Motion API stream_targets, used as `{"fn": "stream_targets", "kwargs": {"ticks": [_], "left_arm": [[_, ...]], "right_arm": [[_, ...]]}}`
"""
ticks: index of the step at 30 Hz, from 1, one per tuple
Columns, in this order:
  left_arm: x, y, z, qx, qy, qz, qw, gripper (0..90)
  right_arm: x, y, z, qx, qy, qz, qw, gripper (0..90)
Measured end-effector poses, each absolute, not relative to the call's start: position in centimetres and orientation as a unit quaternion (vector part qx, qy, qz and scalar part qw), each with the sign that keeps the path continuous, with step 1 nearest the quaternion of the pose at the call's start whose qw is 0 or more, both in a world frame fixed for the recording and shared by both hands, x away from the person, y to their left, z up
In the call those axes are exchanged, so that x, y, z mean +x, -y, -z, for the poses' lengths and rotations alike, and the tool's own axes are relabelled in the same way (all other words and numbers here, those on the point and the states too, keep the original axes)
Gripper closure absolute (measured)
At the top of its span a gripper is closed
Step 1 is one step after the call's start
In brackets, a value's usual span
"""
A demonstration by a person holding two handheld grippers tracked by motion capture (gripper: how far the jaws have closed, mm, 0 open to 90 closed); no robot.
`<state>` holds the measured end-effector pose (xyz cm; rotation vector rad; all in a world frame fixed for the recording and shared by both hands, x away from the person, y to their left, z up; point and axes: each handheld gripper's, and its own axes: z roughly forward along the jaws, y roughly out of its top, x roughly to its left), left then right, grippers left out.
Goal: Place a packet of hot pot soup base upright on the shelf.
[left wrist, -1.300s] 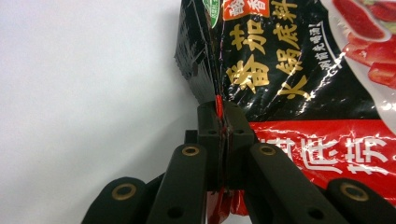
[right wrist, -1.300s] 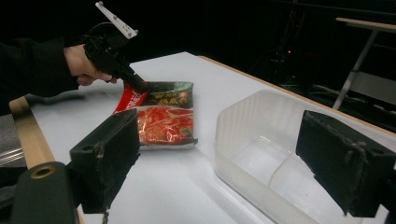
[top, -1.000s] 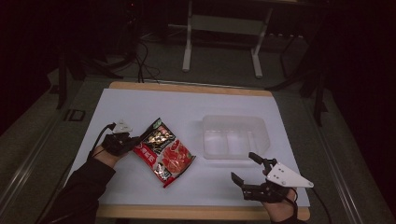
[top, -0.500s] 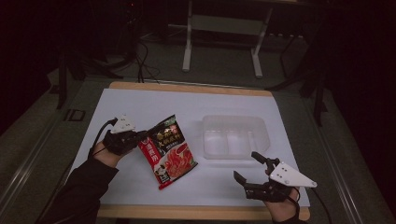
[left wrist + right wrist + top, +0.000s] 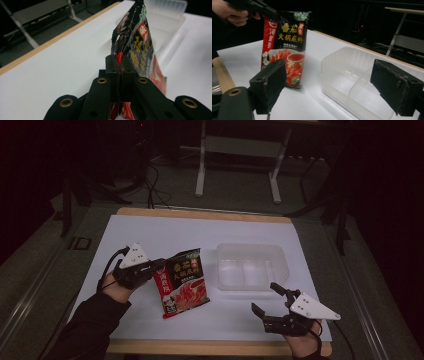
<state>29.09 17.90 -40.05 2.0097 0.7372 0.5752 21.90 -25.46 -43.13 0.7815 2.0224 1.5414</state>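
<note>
Sauce packet clamped in the left tongs, beside the plastic tray.

The flat red-and-black foil sauce packet [image 5: 182,281] with a picture of red soup stands tilted over the white desk [image 5: 150,232], its lower edge near or on the surface; which, I cannot tell. The left tongs [image 5: 159,265] are clamped together on its upper left edge, the jaws pressed flat against the foil in the left gripper view. Just beside the packet, on its right in the high view, lies a clear, shallow plastic tray [image 5: 250,265] with two compartments, both bare. The right tongs [image 5: 268,298] hover near the desk's front edge with jaws wide apart, close to the tray's near wall. Nothing lies between packet and tray.
</note>
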Motion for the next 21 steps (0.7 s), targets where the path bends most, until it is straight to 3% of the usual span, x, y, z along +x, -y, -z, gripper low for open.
{"fn": "stream_targets", "kwargs": {"ticks": [11, 21], "left_arm": [[28.5, -18.7, 37.0, 0.783, -0.275, -0.252, 0.499, 88.3], [27.9, -18.0, 35.8, 0.794, -0.226, -0.231, 0.514, 88.2]], "right_arm": [[22.0, 25.6, 42.2, 0.283, -0.73, -0.576, 0.234, 15.2], [22.6, 25.4, 38.6, 0.261, -0.716, -0.604, 0.234, 17.1]]}}
